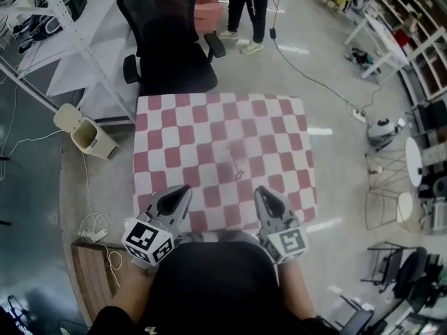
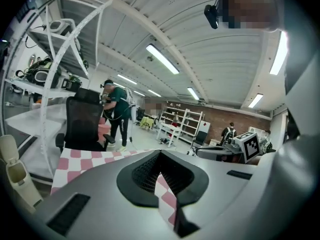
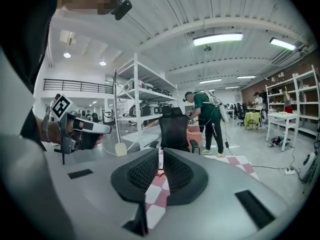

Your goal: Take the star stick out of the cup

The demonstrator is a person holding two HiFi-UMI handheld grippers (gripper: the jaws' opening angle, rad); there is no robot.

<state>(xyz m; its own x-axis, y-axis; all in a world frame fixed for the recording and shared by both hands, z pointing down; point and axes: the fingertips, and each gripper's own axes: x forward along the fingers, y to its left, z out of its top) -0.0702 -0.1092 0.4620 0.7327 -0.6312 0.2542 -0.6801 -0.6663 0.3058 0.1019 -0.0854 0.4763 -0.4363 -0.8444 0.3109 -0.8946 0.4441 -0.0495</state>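
Note:
A table with a red-and-white checked cloth (image 1: pixel 279 124) lies in front of me in the head view. Near its middle a clear cup (image 1: pixel 232 153) shows only faintly. Just on its near side is the small star of the star stick (image 1: pixel 239 175), which shows again as a tiny red star (image 3: pixel 160 174) far beyond the jaws in the right gripper view. My left gripper (image 1: pixel 185 188) (image 2: pixel 160 154) and right gripper (image 1: pixel 260 190) (image 3: pixel 160 151) hover over the table's near edge, well short of the cup. Both are shut with nothing in them.
A black office chair (image 1: pixel 171 40) stands against the table's far side. A cream waste bin (image 1: pixel 84 132) sits on the floor to the left, next to white shelving (image 1: pixel 77 40). A person (image 1: pixel 248 5) stands beyond the chair. Cables (image 1: pixel 94 225) and a wooden pallet (image 1: pixel 91 271) lie near left.

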